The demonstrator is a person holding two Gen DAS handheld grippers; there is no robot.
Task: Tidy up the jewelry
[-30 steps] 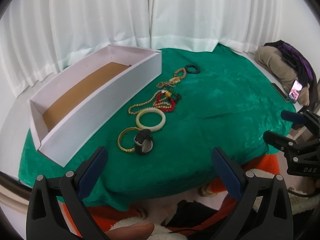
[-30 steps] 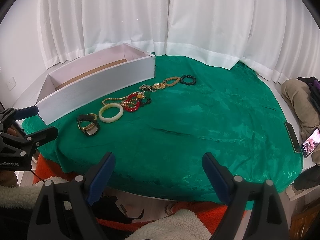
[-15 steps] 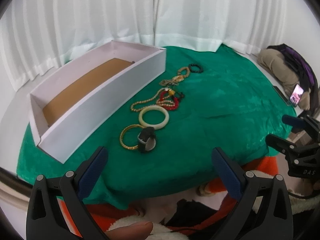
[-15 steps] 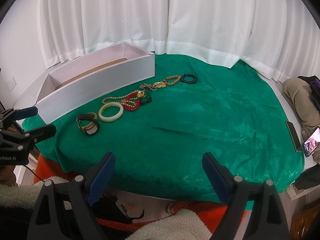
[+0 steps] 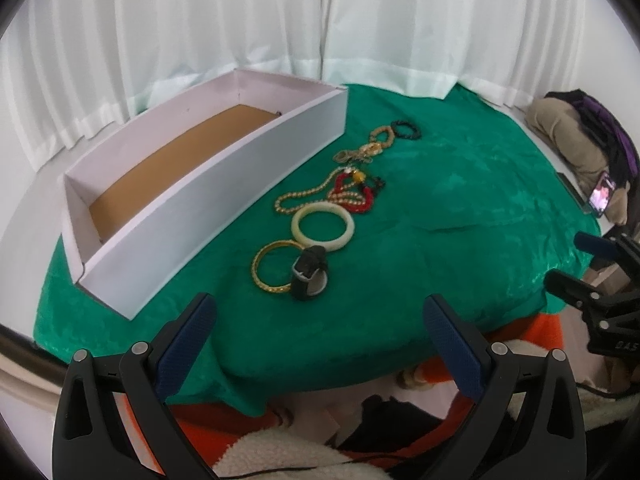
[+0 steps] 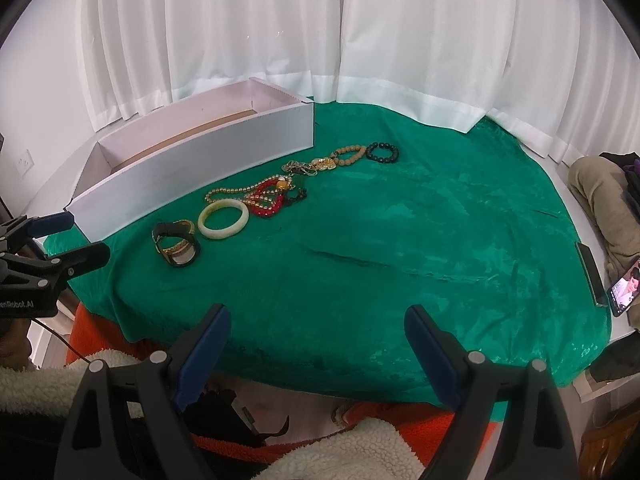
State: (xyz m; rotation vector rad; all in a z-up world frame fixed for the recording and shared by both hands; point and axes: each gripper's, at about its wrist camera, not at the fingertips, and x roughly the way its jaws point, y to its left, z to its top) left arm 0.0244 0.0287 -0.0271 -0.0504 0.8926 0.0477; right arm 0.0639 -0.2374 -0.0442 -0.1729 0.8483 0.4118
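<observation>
A row of jewelry lies on the green cloth beside a long white box (image 5: 224, 184) with a brown floor. Nearest me are a black watch (image 5: 310, 274) and a gold bangle (image 5: 272, 266), then a cream bangle (image 5: 323, 227), red beads (image 5: 354, 196), a gold bead necklace (image 5: 308, 196), a gold chain (image 5: 360, 154), tan beads (image 5: 382, 134) and a black bead bracelet (image 5: 406, 129). My left gripper (image 5: 320, 320) is open and empty, above the table's near edge, short of the watch. My right gripper (image 6: 316, 332) is open and empty above the near edge; the box (image 6: 192, 176) and watch (image 6: 176, 244) lie to its left.
White curtains hang behind the table. A lit phone (image 6: 624, 292) and a dark slab (image 6: 592, 276) lie at the right edge, with piled clothes (image 5: 576, 136) beyond. An orange and fleece garment (image 6: 352, 452) shows below the grippers.
The left gripper has moved forward and up, so the box and jewelry sit closer and lower in its view. The right gripper has barely moved. Both stay open.
</observation>
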